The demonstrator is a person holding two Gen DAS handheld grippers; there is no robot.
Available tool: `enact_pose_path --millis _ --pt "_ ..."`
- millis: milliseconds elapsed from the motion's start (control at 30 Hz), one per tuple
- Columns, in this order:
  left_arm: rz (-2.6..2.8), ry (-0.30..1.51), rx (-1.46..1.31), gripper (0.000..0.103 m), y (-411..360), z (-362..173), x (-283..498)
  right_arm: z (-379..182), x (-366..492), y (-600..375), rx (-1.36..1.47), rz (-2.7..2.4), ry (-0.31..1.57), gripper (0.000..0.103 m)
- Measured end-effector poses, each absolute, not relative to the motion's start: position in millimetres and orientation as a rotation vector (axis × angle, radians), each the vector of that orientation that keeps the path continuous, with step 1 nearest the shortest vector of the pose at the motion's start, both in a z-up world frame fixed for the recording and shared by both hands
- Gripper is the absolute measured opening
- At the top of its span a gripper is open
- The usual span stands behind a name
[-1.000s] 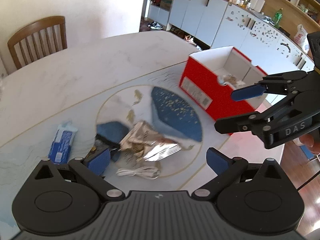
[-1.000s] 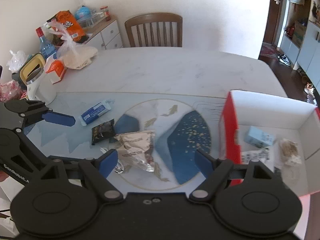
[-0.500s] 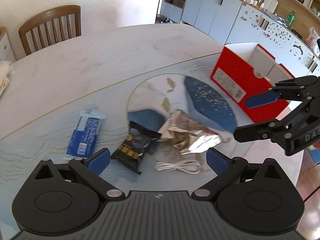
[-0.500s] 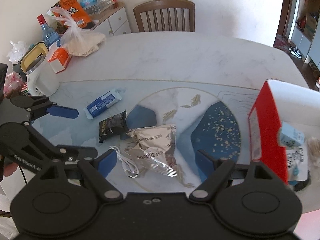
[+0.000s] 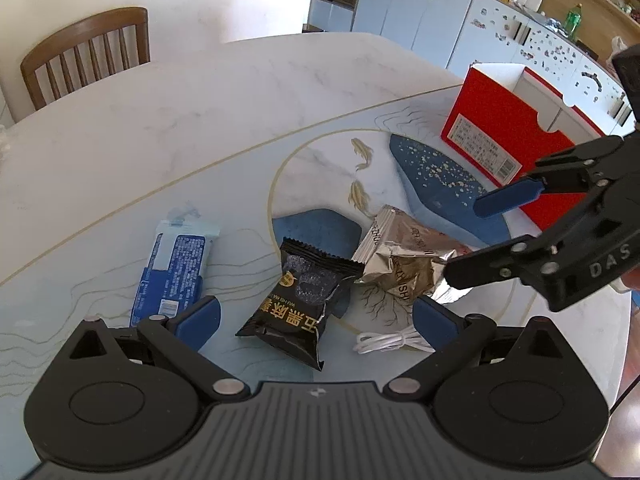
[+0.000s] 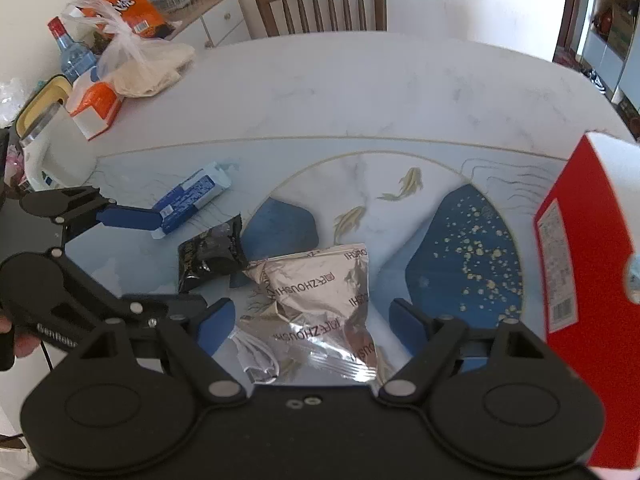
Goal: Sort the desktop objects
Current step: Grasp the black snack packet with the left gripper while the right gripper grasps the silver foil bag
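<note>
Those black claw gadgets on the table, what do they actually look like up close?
Both are matte black plastic, handheld. The left gripper and right gripper each have two linked arms, silver pivot screws and blue pads. White lettering marks their sides, "DAS" on the right one. A thin black cable trails from the left one.

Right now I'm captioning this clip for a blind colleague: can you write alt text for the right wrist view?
An open two-finger tool hovers over a crinkled silver foil snack bag on a pale marble table. To the left lie a small black snack packet, a blue-and-white wrapped packet and a coiled white cable; a red cardboard box stands at right.
</note>
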State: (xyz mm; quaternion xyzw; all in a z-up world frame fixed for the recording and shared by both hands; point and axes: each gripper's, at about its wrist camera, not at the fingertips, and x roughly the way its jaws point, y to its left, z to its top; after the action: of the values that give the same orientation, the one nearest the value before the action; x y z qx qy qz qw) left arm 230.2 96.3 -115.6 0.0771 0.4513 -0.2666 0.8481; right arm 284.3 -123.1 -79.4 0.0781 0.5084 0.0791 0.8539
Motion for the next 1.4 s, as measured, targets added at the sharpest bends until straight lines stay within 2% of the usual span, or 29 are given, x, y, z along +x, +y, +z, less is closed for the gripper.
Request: enact_pose_path --millis 400,600,733,967,1033,1167,1233,1400 --pt "-0.578 0.948 0.149 0.102 97 -130 243 -107 304 -121 0.165 0.143 1.114 0.081" --pt "-0.583 0.952 0.139 0.097 96 -135 246 -115 309 -123 0.180 0.140 1.126 0.078" --pt "-0.588 0.960 0.143 0.084 95 -138 248 -117 310 -125 0.194 0.146 1.127 0.075" --pt "-0.607 0.948 0.160 0.076 91 -139 246 -116 310 -125 0.199 0.161 1.116 0.062" --pt "-0.608 0.945 0.163 0.068 90 -138 246 -116 310 -124 0.194 0.162 1.116 0.059" --pt "-0.607 0.948 0.161 0.060 90 -137 246 -114 310 -122 0.192 0.164 1.113 0.056" --pt "-0.601 0.949 0.163 0.053 90 -137 246 -113 310 -122 0.187 0.163 1.112 0.052" --pt "-0.596 0.948 0.146 0.045 90 -133 245 -109 308 -120 0.163 0.158 1.109 0.045"
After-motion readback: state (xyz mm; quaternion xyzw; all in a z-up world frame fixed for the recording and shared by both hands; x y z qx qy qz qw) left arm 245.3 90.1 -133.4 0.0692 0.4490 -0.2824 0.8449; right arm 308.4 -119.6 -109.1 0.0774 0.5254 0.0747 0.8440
